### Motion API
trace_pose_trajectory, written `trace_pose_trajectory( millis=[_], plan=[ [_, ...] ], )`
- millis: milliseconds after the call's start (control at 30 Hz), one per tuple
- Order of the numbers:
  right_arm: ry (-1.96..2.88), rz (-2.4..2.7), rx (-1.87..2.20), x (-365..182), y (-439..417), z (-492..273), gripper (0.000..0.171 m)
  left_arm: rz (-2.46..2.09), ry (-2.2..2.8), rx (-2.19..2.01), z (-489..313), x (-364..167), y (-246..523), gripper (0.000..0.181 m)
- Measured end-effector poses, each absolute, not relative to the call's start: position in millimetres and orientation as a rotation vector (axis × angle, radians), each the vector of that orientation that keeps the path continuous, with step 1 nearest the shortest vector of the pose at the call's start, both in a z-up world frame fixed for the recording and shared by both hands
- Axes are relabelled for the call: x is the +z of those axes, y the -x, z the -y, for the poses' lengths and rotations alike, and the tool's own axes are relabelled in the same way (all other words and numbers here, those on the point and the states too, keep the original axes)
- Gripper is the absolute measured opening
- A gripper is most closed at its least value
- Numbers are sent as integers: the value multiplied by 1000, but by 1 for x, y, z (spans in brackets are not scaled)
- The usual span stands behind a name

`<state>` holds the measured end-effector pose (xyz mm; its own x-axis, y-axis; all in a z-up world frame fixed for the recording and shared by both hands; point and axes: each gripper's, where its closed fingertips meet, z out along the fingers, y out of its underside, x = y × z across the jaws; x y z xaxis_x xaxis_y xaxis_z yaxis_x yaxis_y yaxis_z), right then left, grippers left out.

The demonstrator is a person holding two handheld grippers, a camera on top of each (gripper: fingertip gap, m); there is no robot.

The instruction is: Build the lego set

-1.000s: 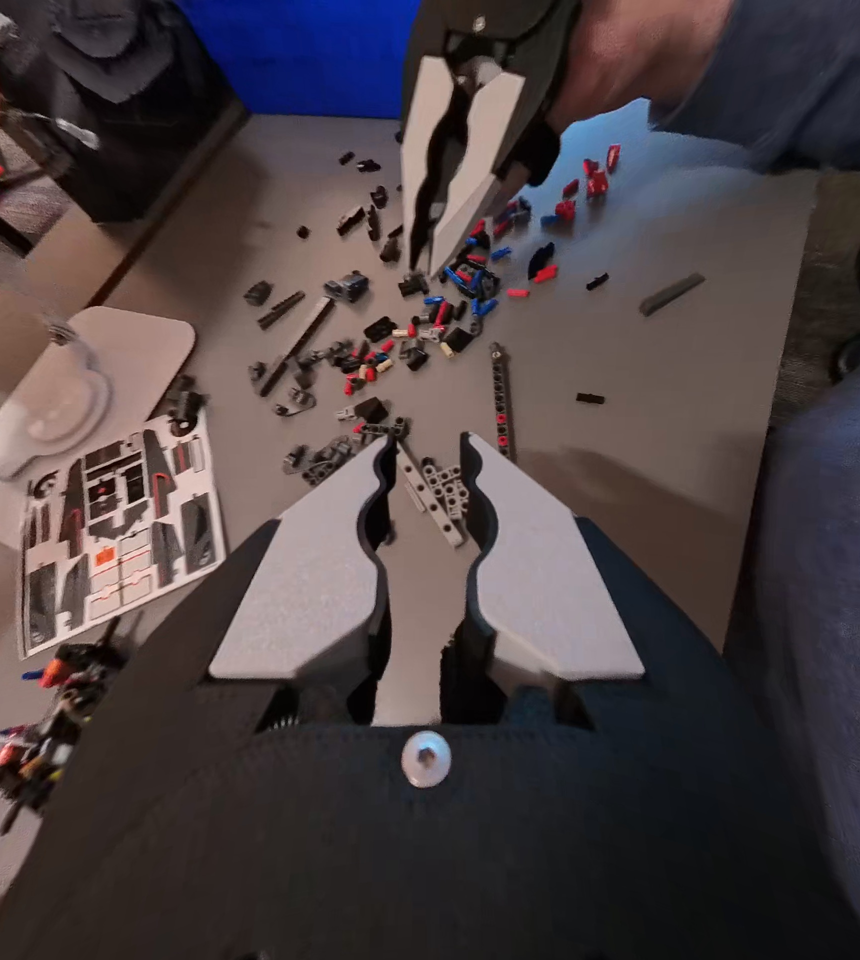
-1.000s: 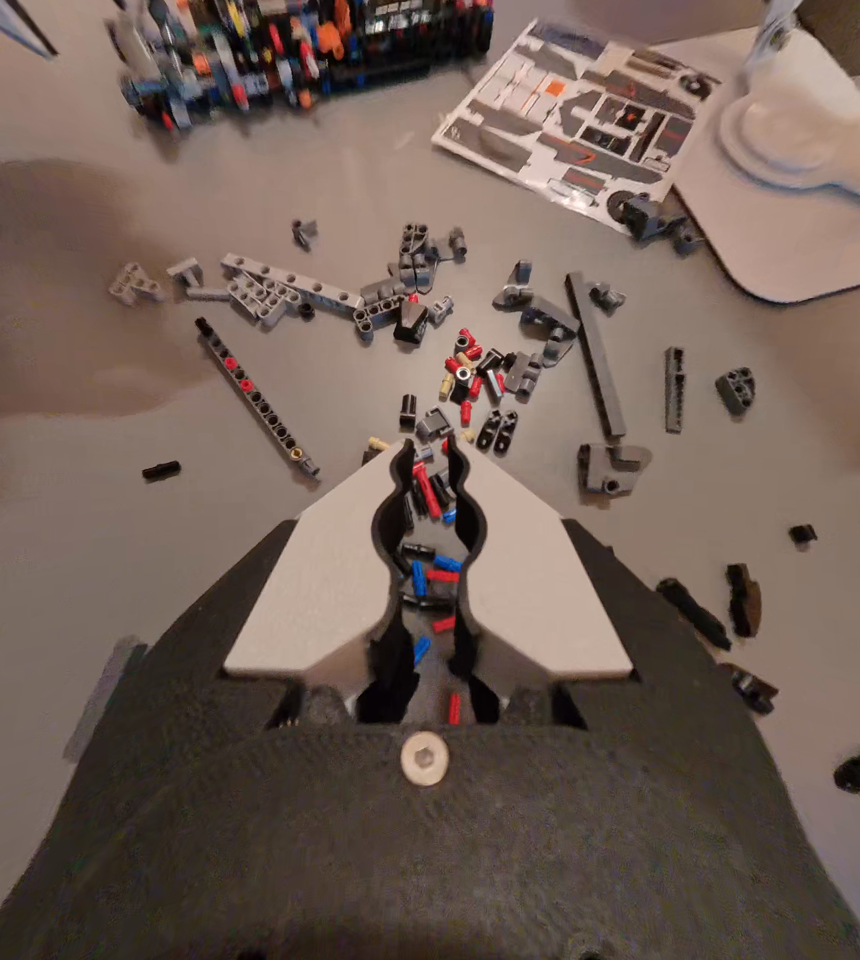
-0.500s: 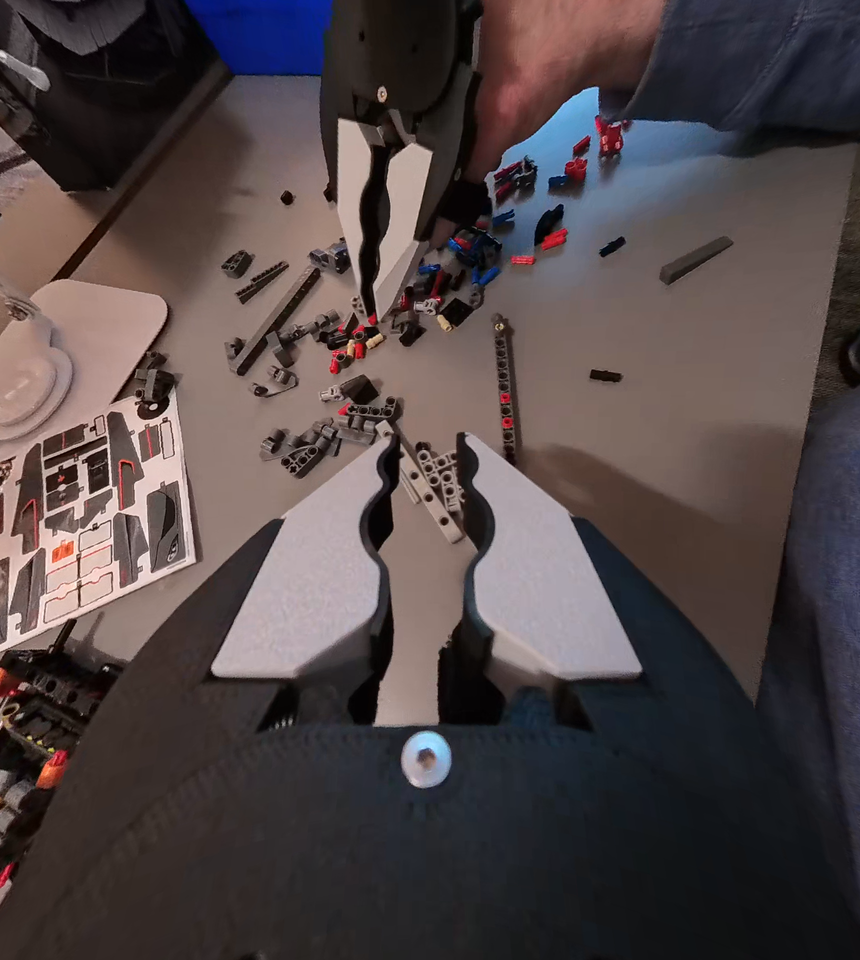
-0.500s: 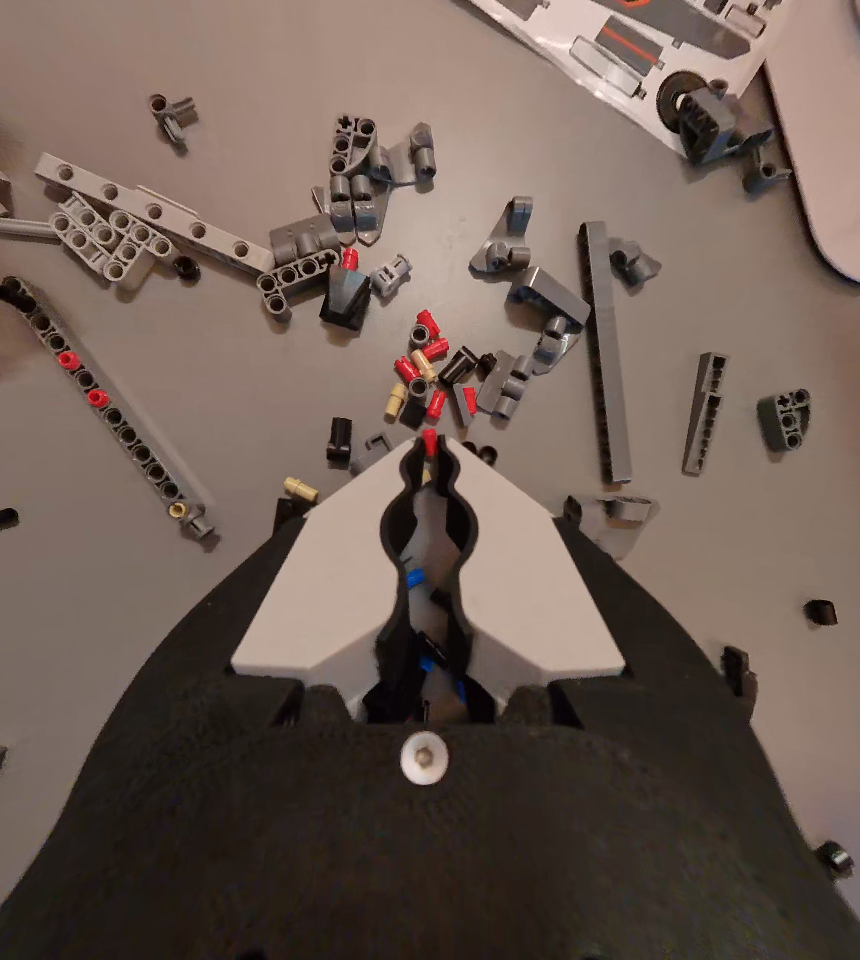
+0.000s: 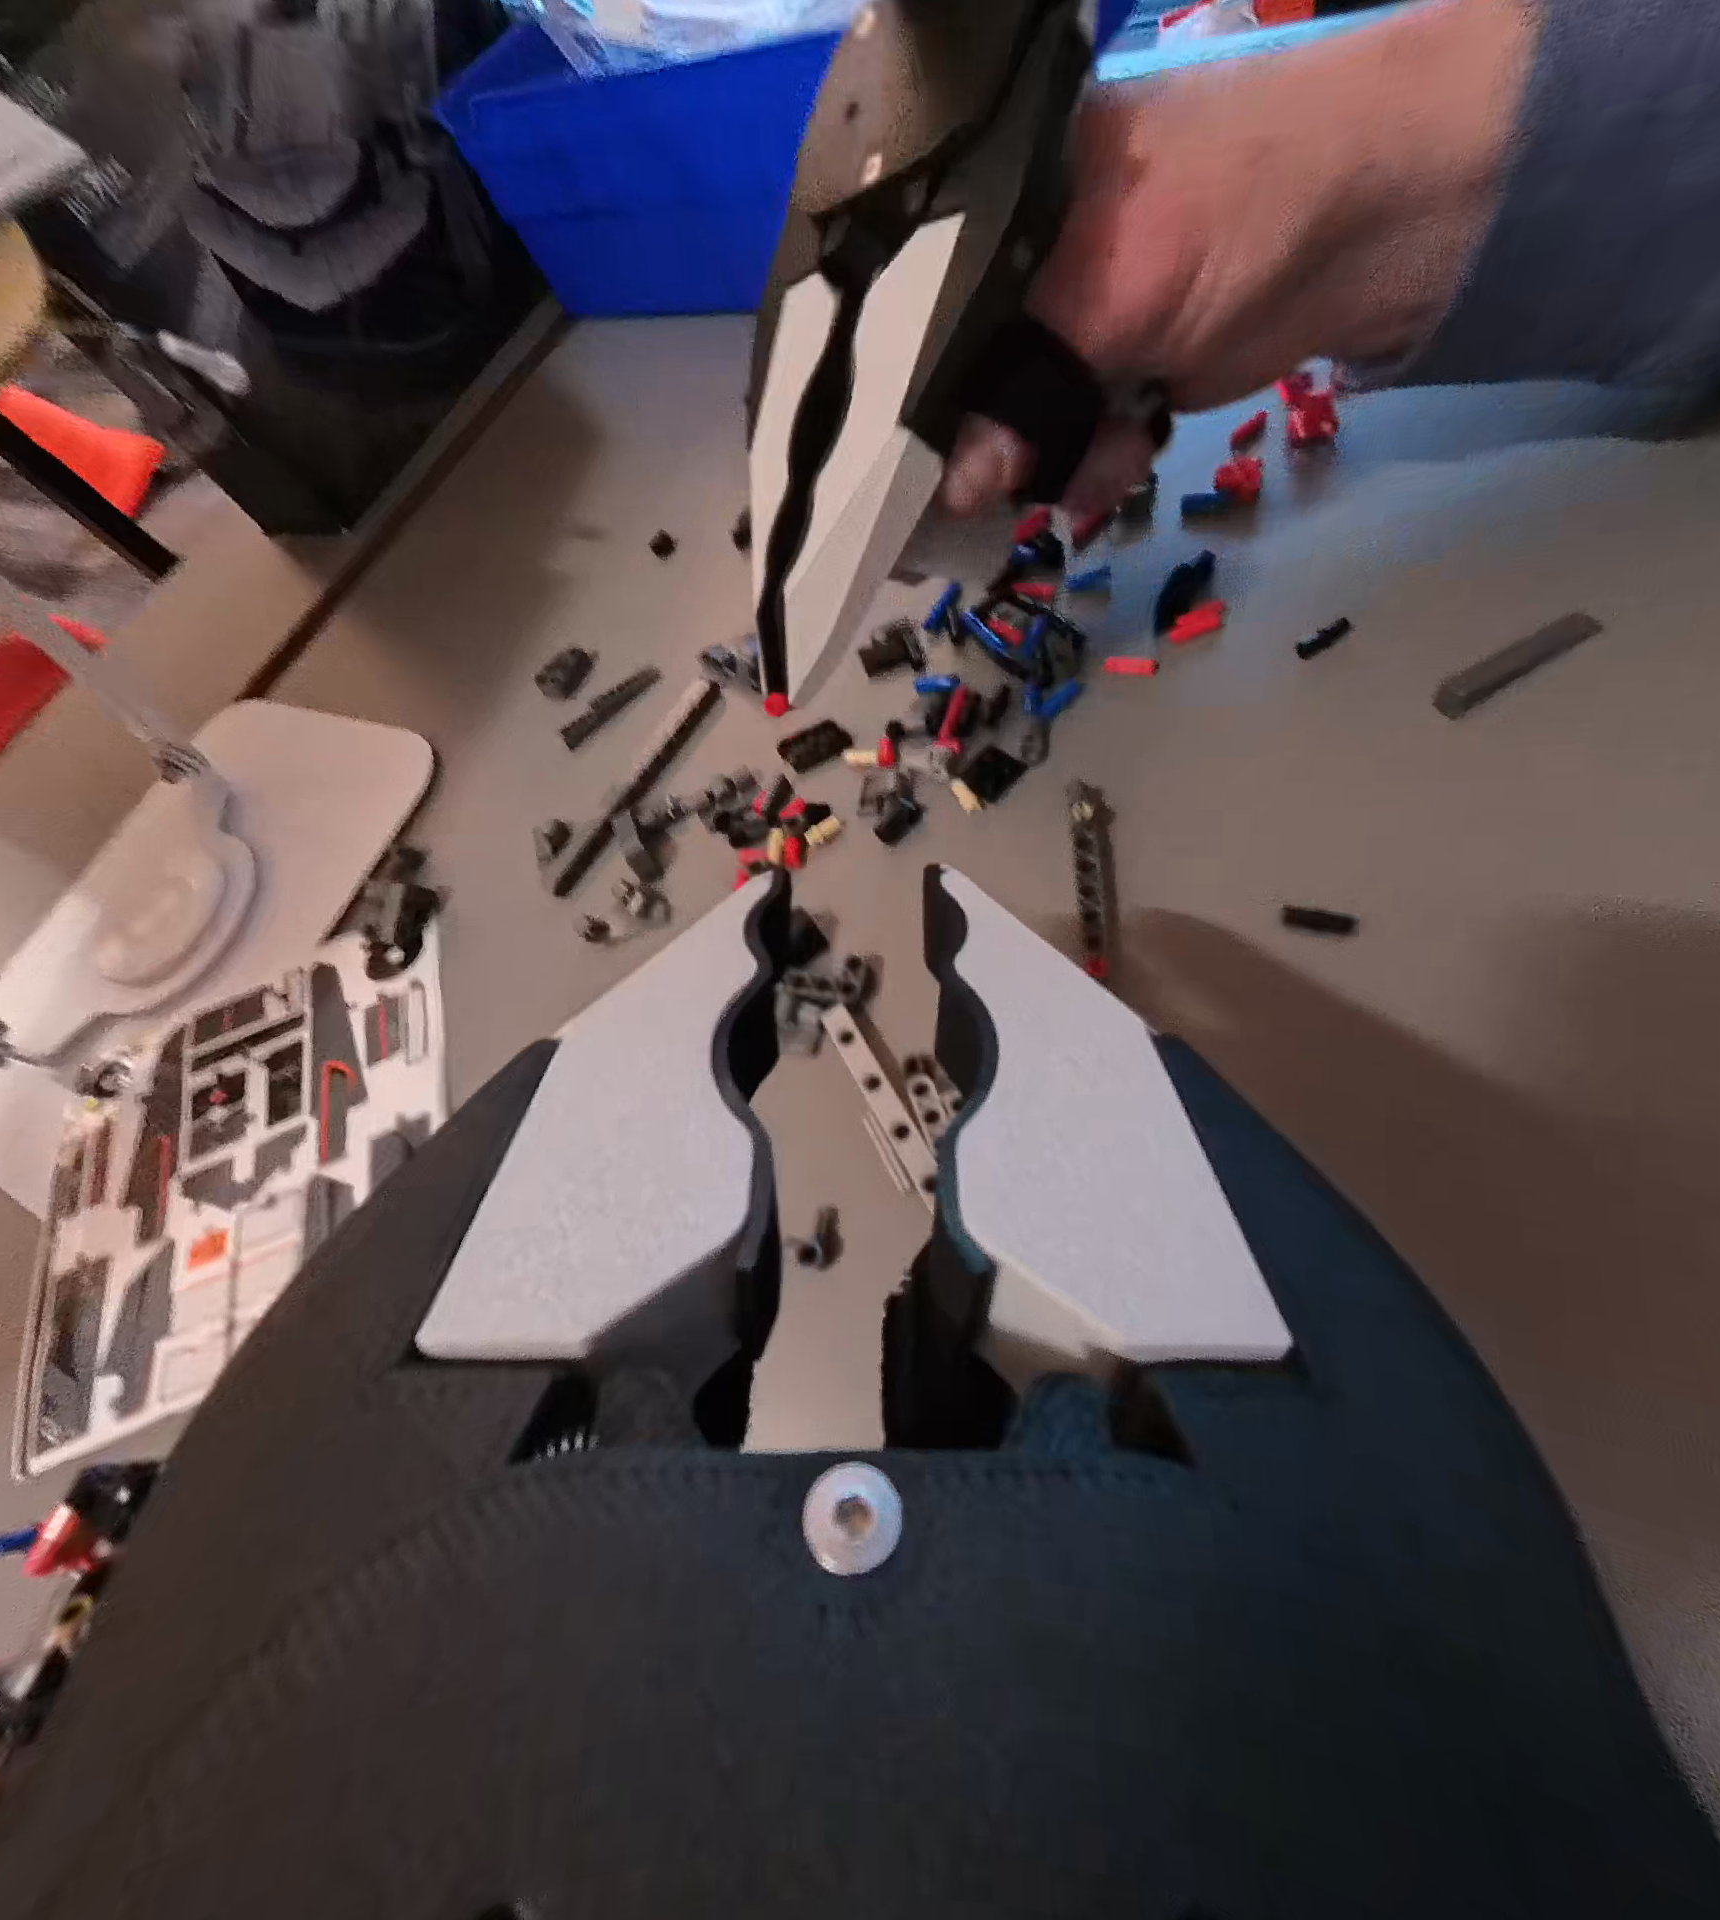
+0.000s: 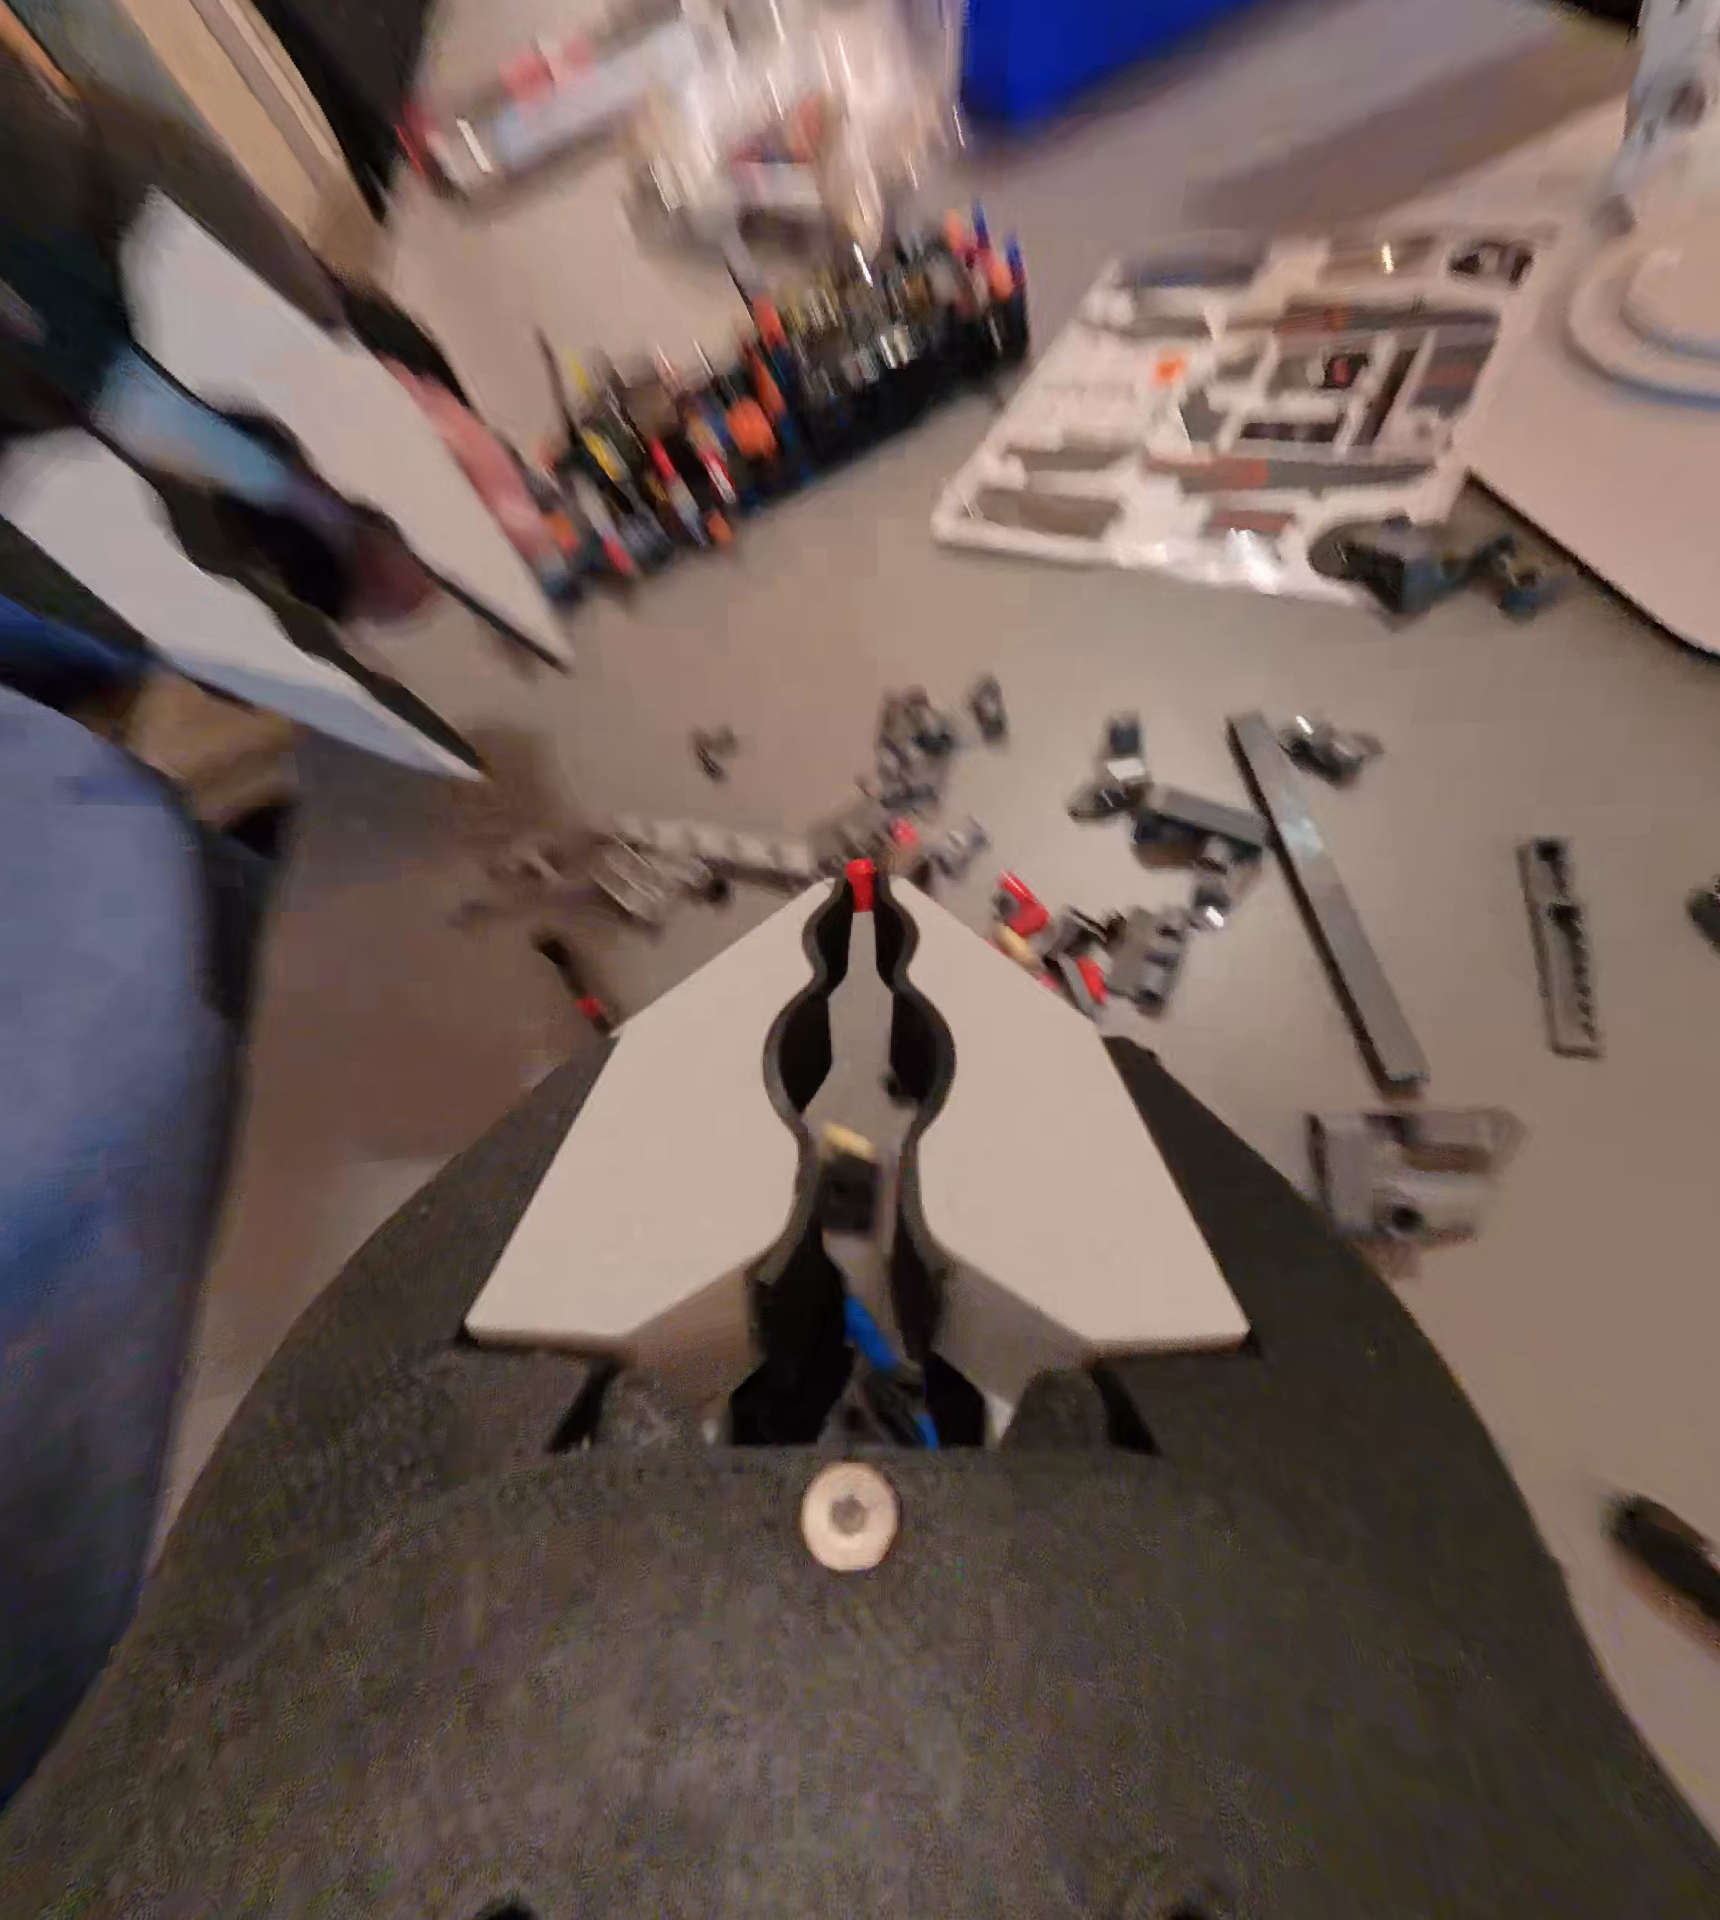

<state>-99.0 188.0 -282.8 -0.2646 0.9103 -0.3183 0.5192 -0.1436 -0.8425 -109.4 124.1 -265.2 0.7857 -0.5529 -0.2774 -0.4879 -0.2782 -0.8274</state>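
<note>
Since half a second ago our right gripper has lifted off the parts pile with a red pin nipped at its very tips, jaws nearly closed on it. Our left gripper hangs above the table, jaws apart and empty. The half-built model sits beyond, by the sticker sheet. With so little of the pin held, we judge a quick swing could twist or drop it.

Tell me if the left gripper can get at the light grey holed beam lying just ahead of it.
Probably yes. The left gripper is open and empty, the light grey beam shows between its jaws on the table, and nothing covers it; the right gripper is farther off.
</note>
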Motion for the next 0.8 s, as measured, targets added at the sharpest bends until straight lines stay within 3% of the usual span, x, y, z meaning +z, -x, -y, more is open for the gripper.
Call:
trace_pose_trajectory(
  millis=[33,300,800],
  plan=[
    [1584,1673,1496,-267,100,-182,2,-786,1906,-48,-130,-263,107,23],
    [1478,1297,1933,-202,96,-165,1,-808,1623,255,-163,-215,88,21],
    [1422,1022,2201,-182,95,-167,1,-781,1494,388,-177,-188,87,6]
  ],
)
